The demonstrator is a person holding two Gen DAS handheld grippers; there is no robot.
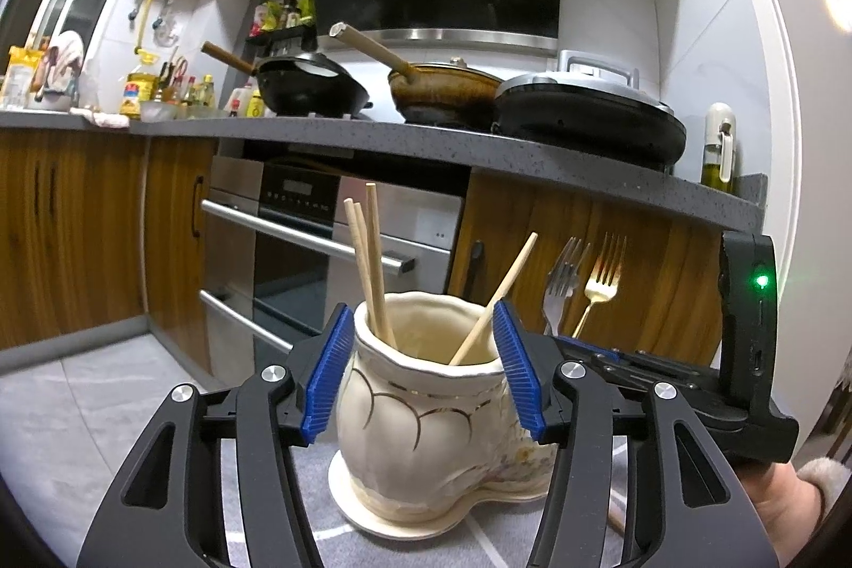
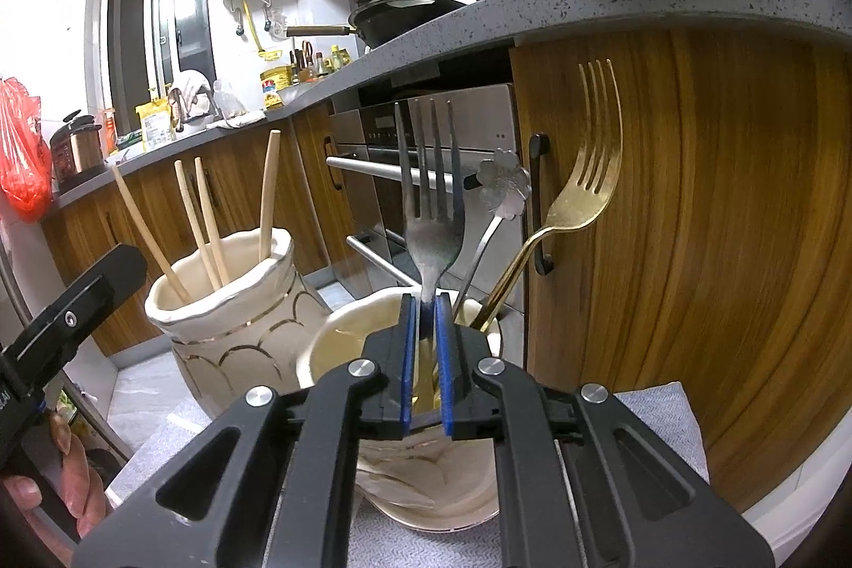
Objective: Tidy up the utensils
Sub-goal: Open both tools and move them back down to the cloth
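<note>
A cream pot with gold scallop lines (image 1: 420,413) stands on a saucer between the blue pads of my left gripper (image 1: 423,371). The gripper is open, with its pads beside the pot's rim. Several wooden chopsticks (image 1: 373,259) stand in this pot. To its right, a second cream pot (image 2: 330,344) holds a gold fork (image 2: 580,195) and a flower-ended utensil (image 2: 503,187). My right gripper (image 2: 426,344) is shut on the handle of a silver fork (image 2: 431,222), held upright, tines up, over the second pot. Both forks (image 1: 564,280) also show in the left wrist view.
The pots stand on a grey cloth (image 2: 655,413). Close behind are wooden cabinet doors (image 2: 719,248) with a black handle and a steel oven (image 1: 341,238). A grey countertop edge (image 1: 479,147) overhangs, carrying pans and an electric griddle. A hand (image 2: 74,477) is at lower left.
</note>
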